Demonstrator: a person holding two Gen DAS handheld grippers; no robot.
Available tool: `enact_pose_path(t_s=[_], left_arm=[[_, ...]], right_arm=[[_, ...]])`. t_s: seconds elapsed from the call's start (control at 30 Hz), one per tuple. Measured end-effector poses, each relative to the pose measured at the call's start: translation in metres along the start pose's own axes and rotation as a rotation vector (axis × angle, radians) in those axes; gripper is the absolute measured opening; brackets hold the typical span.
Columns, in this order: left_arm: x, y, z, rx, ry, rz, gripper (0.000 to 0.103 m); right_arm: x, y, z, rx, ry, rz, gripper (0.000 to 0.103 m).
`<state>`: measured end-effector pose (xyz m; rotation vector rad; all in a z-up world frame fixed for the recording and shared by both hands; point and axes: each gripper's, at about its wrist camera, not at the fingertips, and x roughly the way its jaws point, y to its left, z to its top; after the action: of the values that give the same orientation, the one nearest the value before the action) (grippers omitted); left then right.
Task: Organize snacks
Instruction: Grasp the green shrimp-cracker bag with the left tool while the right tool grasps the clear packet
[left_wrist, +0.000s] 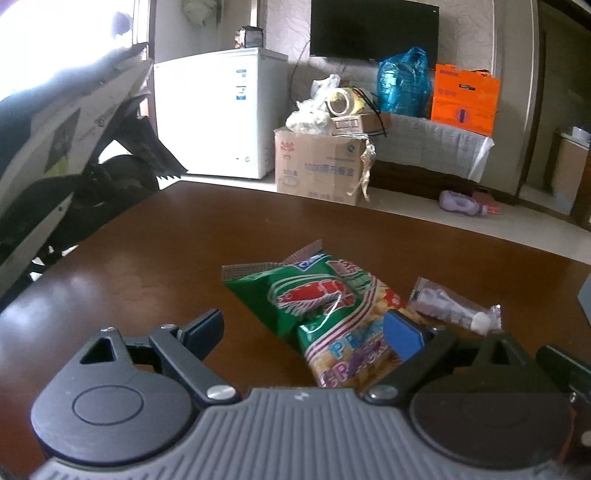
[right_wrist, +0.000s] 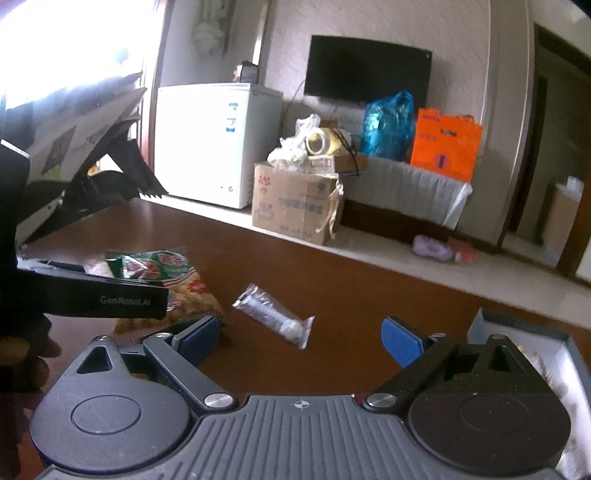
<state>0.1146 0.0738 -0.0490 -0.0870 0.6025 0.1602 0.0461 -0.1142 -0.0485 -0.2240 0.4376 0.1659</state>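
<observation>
A green and red prawn cracker bag (left_wrist: 328, 306) lies on the brown table (left_wrist: 155, 251). My left gripper (left_wrist: 303, 328) is open just above the bag's near end, its right fingertip (left_wrist: 402, 334) over the bag. A small clear snack packet (left_wrist: 454, 306) lies to the bag's right. In the right wrist view the bag (right_wrist: 166, 280) lies at the left, partly behind the left gripper's body (right_wrist: 99, 297), and the clear packet (right_wrist: 275, 315) lies ahead. My right gripper (right_wrist: 301, 334) is open and empty just short of the packet. A grey box (right_wrist: 524, 332) stands at the right.
The table's far edge (right_wrist: 295, 243) runs across the view. Beyond it are a scooter (left_wrist: 55, 147), a white freezer (left_wrist: 210, 110), a cardboard box (left_wrist: 317, 166) and a low cabinet (left_wrist: 424, 147) holding bags.
</observation>
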Motion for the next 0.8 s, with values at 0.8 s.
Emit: enact_pose_path(t_s=[0.8], left_arm=[[0.061,-0.013,0.019,0.015,0.061,-0.064,0.096]], right_arm=[[0.101,-0.008,0.002,-0.190,0.094,0.131,0.090]])
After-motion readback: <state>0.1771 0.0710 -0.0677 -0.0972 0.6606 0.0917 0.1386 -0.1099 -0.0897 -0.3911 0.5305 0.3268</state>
